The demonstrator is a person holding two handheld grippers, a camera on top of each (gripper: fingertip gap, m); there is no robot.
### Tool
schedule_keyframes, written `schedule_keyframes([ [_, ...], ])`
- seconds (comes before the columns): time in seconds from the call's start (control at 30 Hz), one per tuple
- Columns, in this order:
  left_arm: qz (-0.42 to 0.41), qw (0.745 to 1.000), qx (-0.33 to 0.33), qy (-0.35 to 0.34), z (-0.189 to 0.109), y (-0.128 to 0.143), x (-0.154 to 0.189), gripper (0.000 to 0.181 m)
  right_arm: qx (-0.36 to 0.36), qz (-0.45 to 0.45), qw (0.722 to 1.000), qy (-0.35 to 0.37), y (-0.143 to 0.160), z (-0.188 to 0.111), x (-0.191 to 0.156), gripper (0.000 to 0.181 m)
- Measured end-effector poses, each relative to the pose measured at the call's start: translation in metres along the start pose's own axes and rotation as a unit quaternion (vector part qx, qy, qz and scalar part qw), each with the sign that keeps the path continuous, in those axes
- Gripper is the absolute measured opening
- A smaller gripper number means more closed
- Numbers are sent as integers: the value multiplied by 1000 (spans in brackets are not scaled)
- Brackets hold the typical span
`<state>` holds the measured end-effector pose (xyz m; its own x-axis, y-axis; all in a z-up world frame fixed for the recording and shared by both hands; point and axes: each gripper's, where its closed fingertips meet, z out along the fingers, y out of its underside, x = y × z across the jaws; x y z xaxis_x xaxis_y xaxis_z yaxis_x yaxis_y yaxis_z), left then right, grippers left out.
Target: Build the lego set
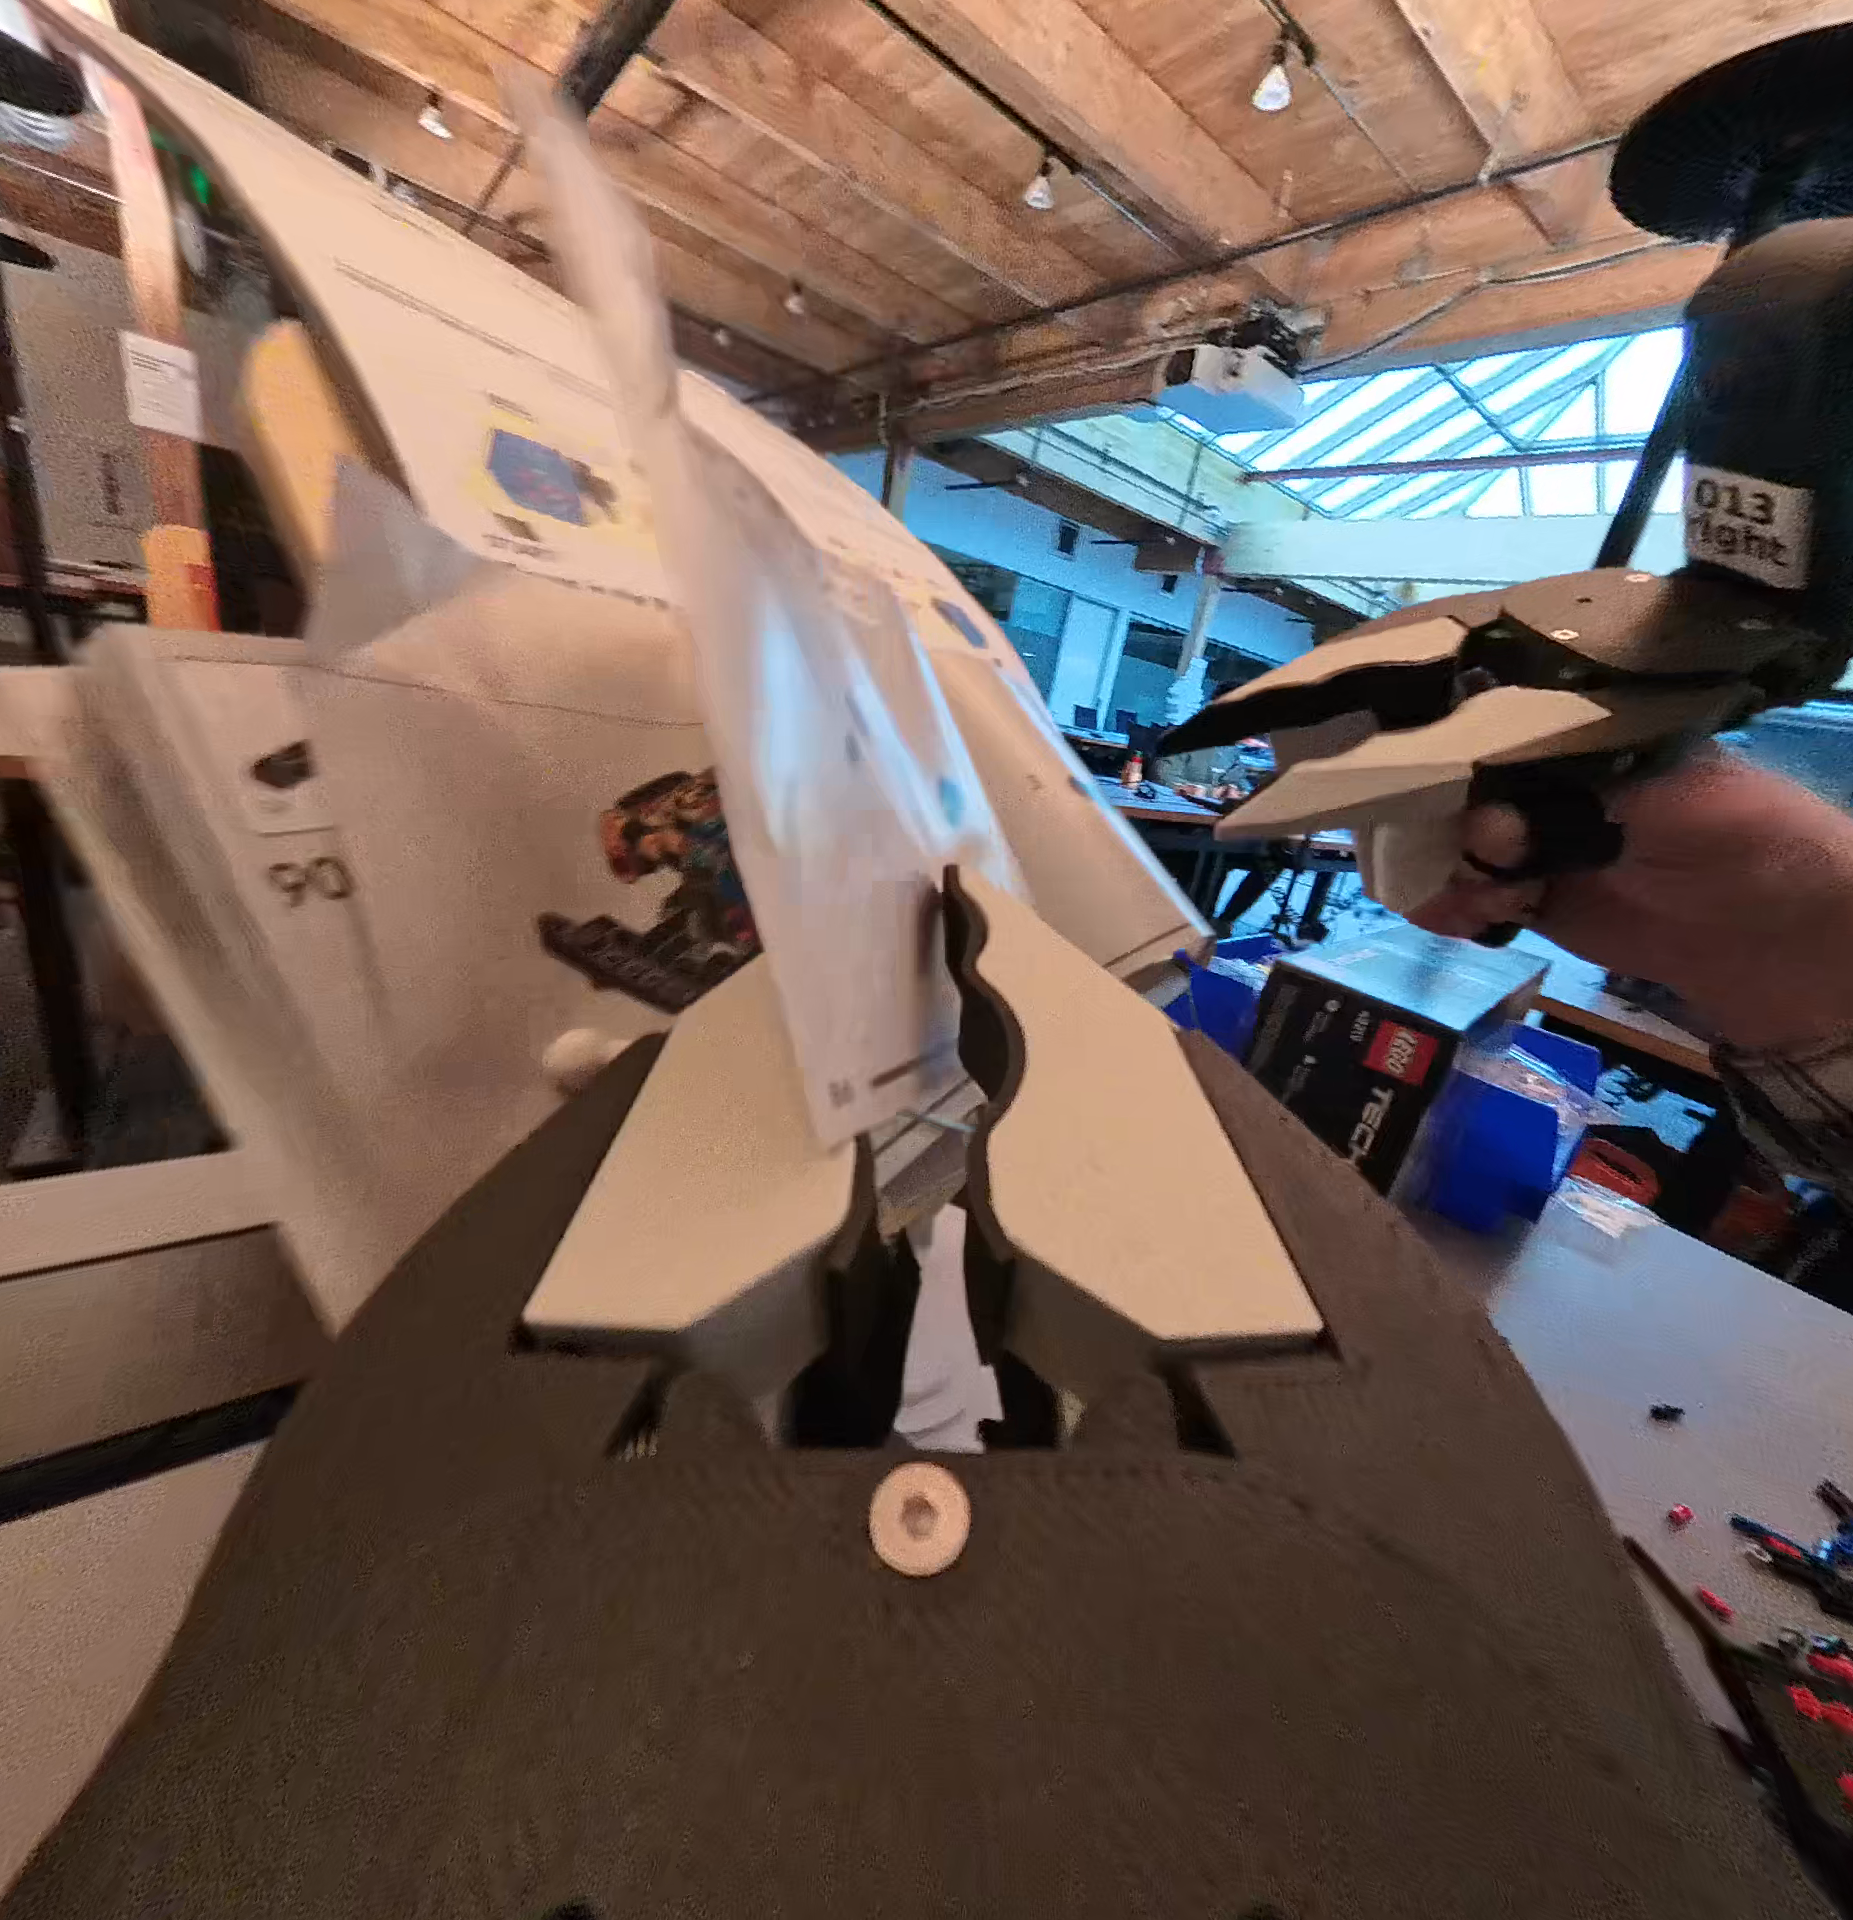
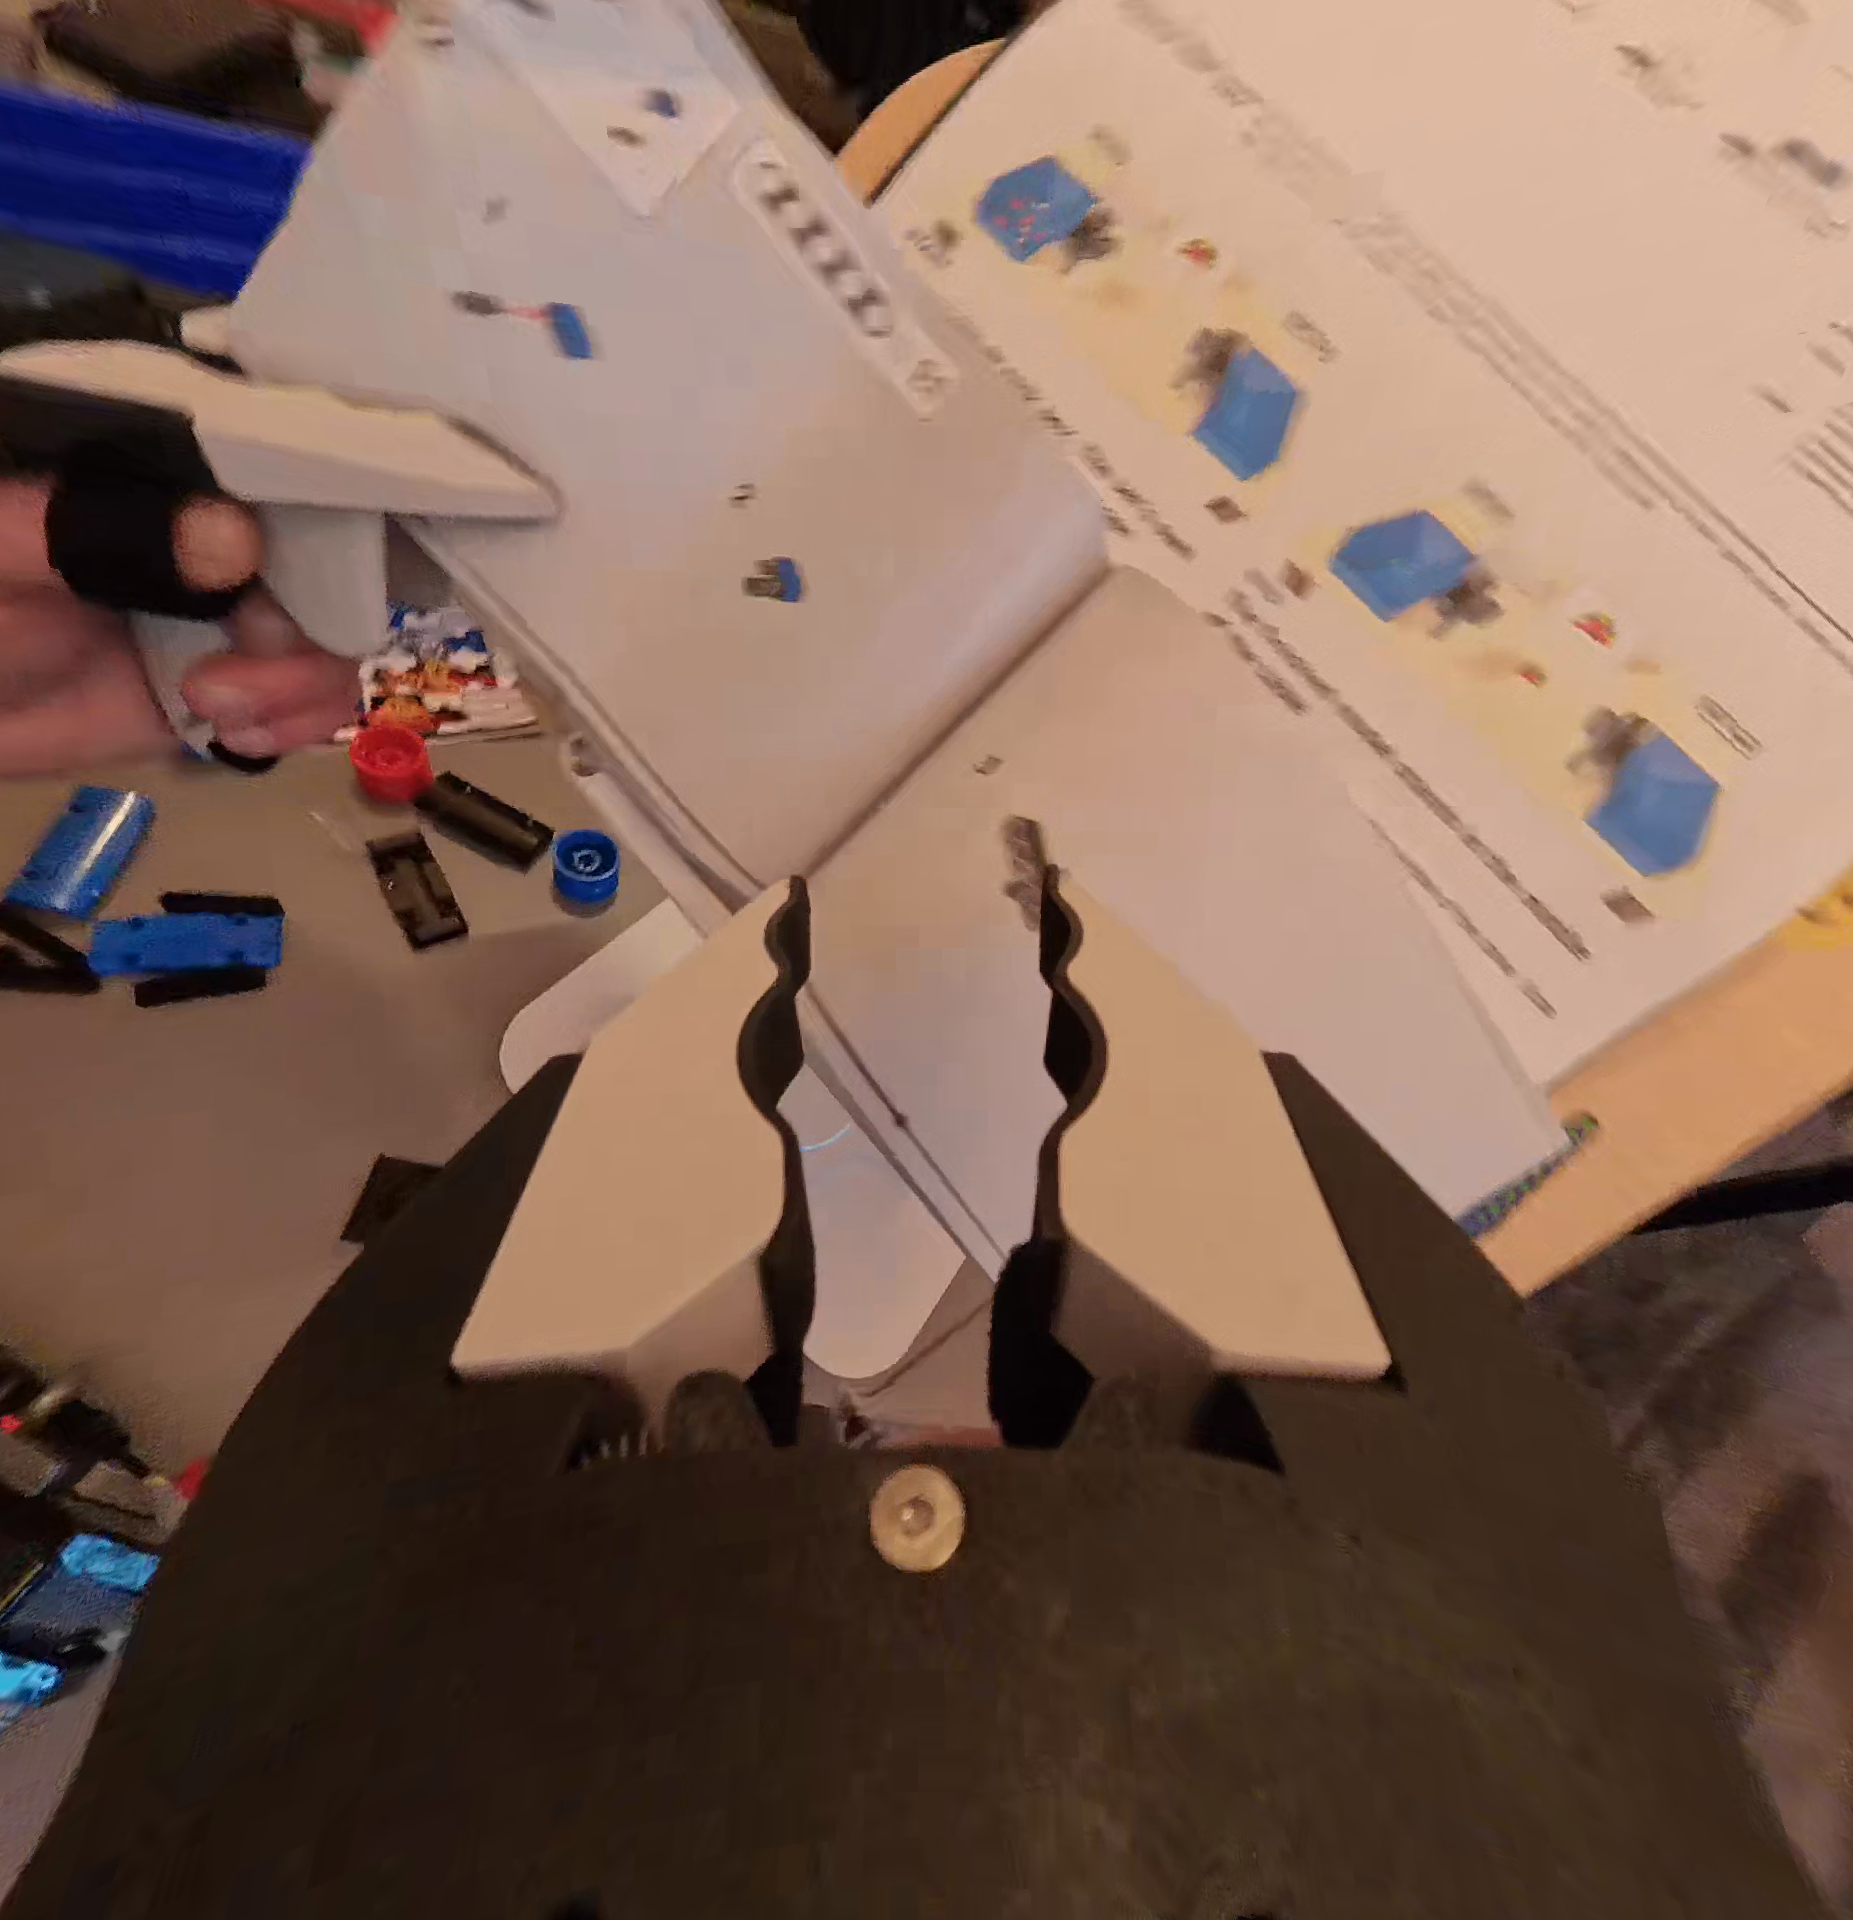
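Note:
My left gripper [image 1: 943, 894] is shut on a page [image 1: 849, 831] of the white instruction booklet [image 1: 465, 831] and holds the booklet up off the table with its pages fanned open. My right gripper [image 1: 1197, 790] is open and empty, in the air to the right of the booklet. In the right wrist view my right gripper [image 2: 924, 883] hovers open over the booklet's fold [image 2: 745, 416], not touching it. My left gripper [image 2: 527, 488] shows at the left there, clamped on the booklet's edge. Loose blue pieces [image 2: 184, 940], black pieces [image 2: 415, 888] and a red round piece [image 2: 390, 762] lie on the grey table.
A printed sheet with pictures of blue bins [image 2: 1421, 312] lies on a tan board [image 2: 1680, 1143] at the right. A black set box [image 1: 1389, 1049] and blue bins [image 1: 1493, 1143] stand at the table's far side. More small pieces [image 1: 1815, 1558] lie at the right edge. Across from one pair of fingers to the other is roughly 12 cm. To the red round piece [image 2: 390, 762]: left tips about 25 cm, right tips about 35 cm.

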<state>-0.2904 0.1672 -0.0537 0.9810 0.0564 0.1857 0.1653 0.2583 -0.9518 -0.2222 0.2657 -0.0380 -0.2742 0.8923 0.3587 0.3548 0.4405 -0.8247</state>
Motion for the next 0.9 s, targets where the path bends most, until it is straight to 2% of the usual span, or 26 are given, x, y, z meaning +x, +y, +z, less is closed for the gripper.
schedule_keyframes([
  [0.2,-5,998,-7,-54,-28,-7,-29,9,-18,-110,990,-83,-13,42,-80,27],
  [0.33,11,997,-26,-76,-38,-5,-48,9,-34,-138,985,-100,-12,75,-110,25],
  [0.47,8,996,-45,-75,-37,-3,-62,7,-37,-153,985,-63,-16,102,-111,21],
  [0.57,15,996,-54,-69,-35,-1,-67,2,-40,-176,982,-52,-17,111,-113,4],
  [0.8,17,997,-54,-61,-32,4,-71,0,-9,-215,972,-90,-15,109,-121,0],
  [0.9,2,998,-48,-51,-32,6,-71,0,15,-197,976,-88,-18,108,-119,0],
])
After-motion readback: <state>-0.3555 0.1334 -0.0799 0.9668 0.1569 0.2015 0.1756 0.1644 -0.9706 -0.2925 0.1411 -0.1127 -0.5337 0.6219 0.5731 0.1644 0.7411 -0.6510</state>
